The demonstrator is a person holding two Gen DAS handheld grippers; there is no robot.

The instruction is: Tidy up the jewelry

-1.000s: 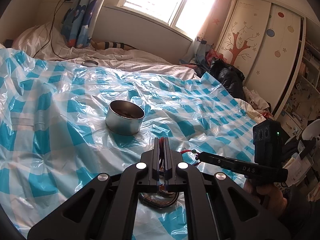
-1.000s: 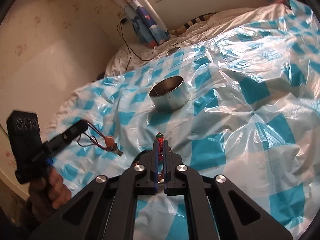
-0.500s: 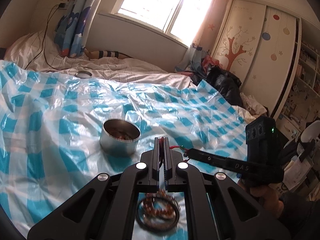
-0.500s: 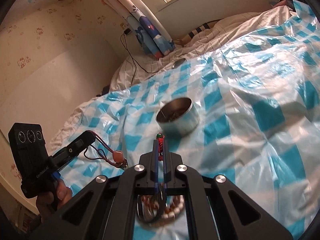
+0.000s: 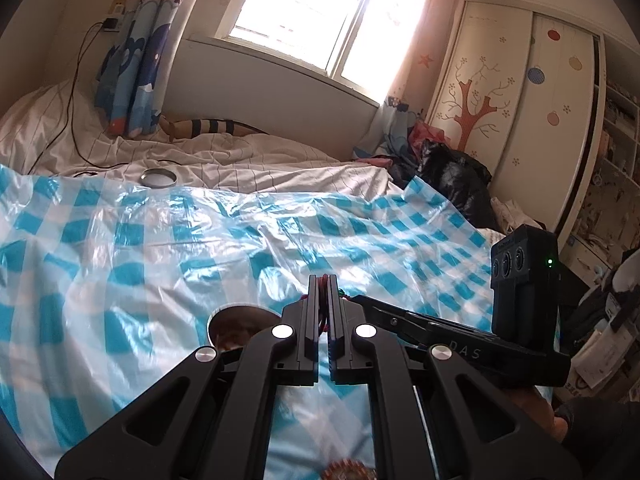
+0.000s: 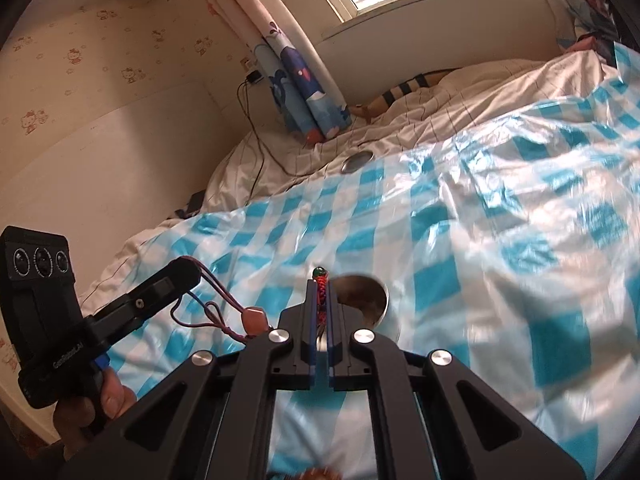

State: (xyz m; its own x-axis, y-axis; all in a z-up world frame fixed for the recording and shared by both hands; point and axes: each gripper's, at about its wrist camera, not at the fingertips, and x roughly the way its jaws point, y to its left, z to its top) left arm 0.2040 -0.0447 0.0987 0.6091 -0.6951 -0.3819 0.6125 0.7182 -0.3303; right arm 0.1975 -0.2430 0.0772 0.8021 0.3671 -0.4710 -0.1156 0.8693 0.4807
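My left gripper (image 5: 322,280) is shut on a thin red cord necklace (image 5: 322,300); in the right wrist view its cord and orange bead (image 6: 254,316) hang from the left gripper (image 6: 188,272). My right gripper (image 6: 320,284) is shut on a red braided cord with a green bead (image 6: 319,271); in the left wrist view it (image 5: 356,299) sits just right of my left fingertips. The round metal tin (image 5: 236,326) (image 6: 366,300) stands on the checkered sheet just below and behind both grippers, partly hidden. A beaded bracelet (image 5: 346,472) (image 6: 316,473) hangs at the bottom edge.
A blue and white checkered plastic sheet (image 5: 120,248) covers the bed. The tin's lid (image 5: 158,178) lies on the white bedding at the back. A charger cable (image 5: 72,128), curtain and window are behind; a wardrobe (image 5: 520,120) and clutter stand right.
Both grippers have lifted and tilted upward, carrying the cords and bracelet; the tin has dropped low in both views and the bracelet has slid to the bottom edge.
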